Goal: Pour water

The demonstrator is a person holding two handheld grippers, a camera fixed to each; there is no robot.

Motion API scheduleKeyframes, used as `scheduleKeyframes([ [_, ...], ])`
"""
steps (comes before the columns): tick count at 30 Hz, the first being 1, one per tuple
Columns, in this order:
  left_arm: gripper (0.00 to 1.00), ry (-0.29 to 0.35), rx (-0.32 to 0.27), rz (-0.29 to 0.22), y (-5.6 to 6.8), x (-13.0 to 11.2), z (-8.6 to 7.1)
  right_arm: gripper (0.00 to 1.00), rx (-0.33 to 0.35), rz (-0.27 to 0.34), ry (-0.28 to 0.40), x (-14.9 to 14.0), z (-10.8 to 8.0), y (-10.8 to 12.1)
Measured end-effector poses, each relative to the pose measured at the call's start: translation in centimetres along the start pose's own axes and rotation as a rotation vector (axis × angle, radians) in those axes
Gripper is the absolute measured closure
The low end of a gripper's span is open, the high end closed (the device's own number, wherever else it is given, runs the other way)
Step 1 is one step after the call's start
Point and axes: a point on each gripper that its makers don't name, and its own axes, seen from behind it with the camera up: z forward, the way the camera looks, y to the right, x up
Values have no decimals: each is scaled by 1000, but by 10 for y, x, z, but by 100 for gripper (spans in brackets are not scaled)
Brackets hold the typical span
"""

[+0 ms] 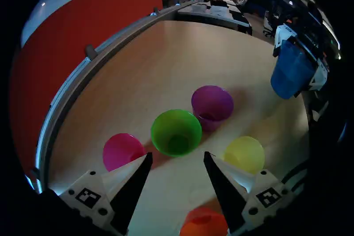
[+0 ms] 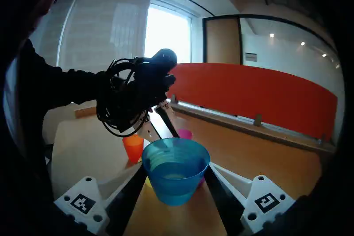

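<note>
So the blue cup (image 2: pixel 176 178) is see-through plastic, partly filled with water. It's held upright above the wooden table (image 1: pixel 177 59), with the right gripper (image 2: pixel 176 167) clamped on both its sides. The left gripper (image 1: pixel 177 154) is wide open with nothing in it, pointing down at the green cup (image 1: pixel 176 132). Around that one sit the purple cup (image 1: pixel 212 105), pink cup (image 1: pixel 121 149), yellow cup (image 1: pixel 244 152) and orange cup (image 1: pixel 203 222). Can't tell what's in those.
</note>
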Motion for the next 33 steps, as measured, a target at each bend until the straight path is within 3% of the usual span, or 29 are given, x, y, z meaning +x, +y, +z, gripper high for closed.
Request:
scheduleKeyframes([
  [33,14,-73,-15,33,1,9,20,12,-7,3,-3,-5,-4,6],
])
